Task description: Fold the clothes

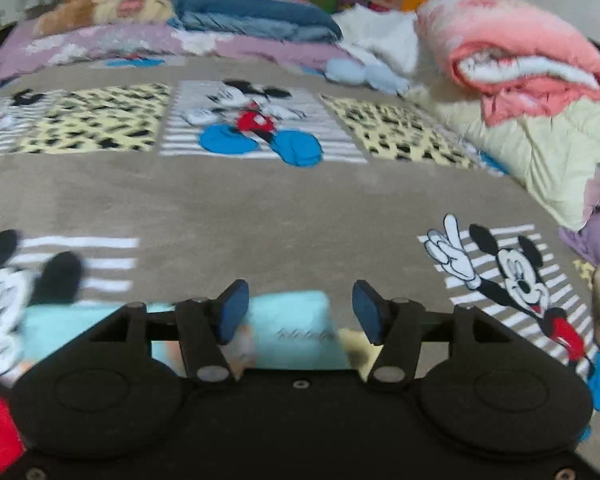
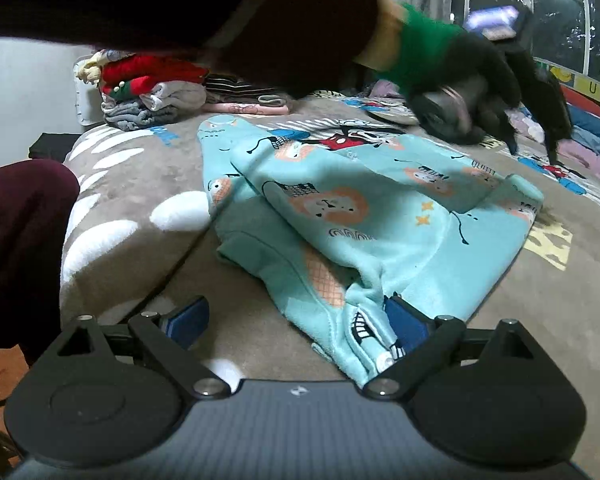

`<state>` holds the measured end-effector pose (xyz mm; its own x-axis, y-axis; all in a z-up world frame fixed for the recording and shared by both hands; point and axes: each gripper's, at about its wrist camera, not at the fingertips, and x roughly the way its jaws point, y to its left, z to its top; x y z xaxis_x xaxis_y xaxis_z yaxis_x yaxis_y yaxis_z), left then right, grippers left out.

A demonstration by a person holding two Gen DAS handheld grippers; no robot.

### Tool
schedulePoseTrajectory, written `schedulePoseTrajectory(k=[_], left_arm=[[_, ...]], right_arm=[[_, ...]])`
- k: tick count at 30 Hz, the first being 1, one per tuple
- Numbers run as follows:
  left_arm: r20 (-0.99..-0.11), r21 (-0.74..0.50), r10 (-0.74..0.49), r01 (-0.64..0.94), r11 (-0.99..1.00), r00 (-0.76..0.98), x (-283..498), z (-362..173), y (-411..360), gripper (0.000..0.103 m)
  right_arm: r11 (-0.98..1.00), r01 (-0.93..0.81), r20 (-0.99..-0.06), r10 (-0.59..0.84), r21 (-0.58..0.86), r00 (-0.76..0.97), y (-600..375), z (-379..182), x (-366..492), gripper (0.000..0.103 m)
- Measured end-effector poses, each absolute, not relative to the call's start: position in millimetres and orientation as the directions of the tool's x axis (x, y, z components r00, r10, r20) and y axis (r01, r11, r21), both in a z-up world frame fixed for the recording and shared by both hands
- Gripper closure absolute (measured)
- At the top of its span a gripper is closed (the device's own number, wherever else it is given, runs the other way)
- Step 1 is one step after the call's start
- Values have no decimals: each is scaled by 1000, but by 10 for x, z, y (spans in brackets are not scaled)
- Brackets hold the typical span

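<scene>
Left gripper agape, empty – right gripper wide, teal garment unpinched

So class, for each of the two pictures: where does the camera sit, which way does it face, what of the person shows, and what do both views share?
Left wrist: sits on the left gripper, jaws open, facing up the bed towards a rolled pink fleece blanket; no body shows.
Right wrist: sits on the right gripper, jaws open, facing across the bed; a dark maroon sleeve reaches over.
Shared: the turquoise lion-print fleece garment and the grey cartoon-mouse bedspread.
</scene>
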<state>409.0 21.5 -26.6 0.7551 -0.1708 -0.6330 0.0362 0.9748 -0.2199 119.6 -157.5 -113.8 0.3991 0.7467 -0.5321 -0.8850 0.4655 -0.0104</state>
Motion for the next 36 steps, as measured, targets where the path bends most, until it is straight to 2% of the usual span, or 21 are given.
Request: schedulePoseTrajectory(k=[6,9,14,18,25,28,34,36], left_arm=[[-552,-364,-195,-24,931,811,3146,49,733,38],[-535,-379,-174,-51,924,827,2627,139,930,36],[-545,-398,-135,-114,910,827,1844,148,1131,36],[-568,-457,-110,-201,867,816,1409,-55,1252,36],[-581,-614,-114,-342,711,806,1009,-517,1583,37],[-589,-627,-85,-388,675,803,962,-636,1692,40],[-597,-639,-56,-432,637,800,919,-837,1850,52],[-597,-639,-54,-433,636,801,920,-906,1882,52]], right_arm=[[483,-874,-510,742,-44,436,-1601,-1095,1145,9],[497,-866,-486,746,-46,455,-1673,-1032,1129,10],[521,-853,-442,756,-39,482,-1812,-912,1104,10],[556,-830,-415,747,-41,520,-1862,-874,1114,10],[558,-828,-431,736,-51,523,-1799,-944,1076,11],[553,-832,-441,735,-49,515,-1778,-982,1062,11],[552,-833,-461,730,-39,505,-1743,-1050,1088,11],[554,-832,-460,730,-35,505,-1744,-1054,1096,11]])
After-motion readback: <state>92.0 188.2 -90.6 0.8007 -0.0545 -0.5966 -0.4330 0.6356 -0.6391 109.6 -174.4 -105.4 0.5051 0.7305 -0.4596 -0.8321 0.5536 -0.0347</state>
